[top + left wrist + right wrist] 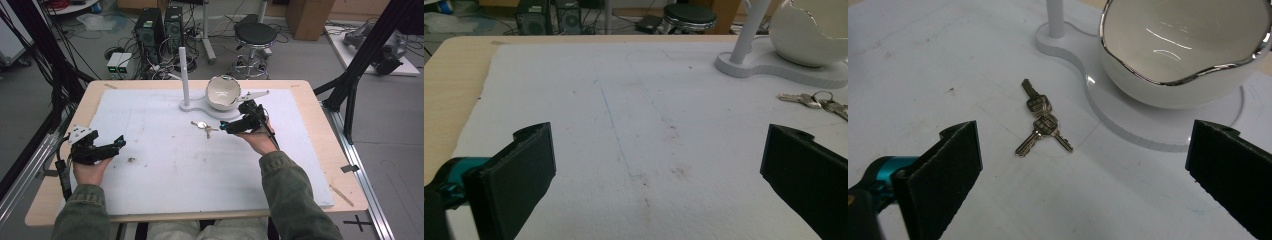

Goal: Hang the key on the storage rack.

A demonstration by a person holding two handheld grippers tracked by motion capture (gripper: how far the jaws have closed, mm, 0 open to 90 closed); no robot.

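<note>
The right claw (1083,170) hangs spread just short of the keys (1042,120), which lie on the white mat (175,165) beside the bowl (1188,50). The left claw (659,170), also spread, holds nothing. No lettering is legible.

Olive-green jacket sleeves on both forearms. Left gripper (118,143): black body, black rectangular jaw pads, teal fitting behind one jaw, grey three-cornered plate on top, black cable trailing below. Right gripper (224,125): same black build, teal accent near the jaws, black cable along the wrist.
</note>
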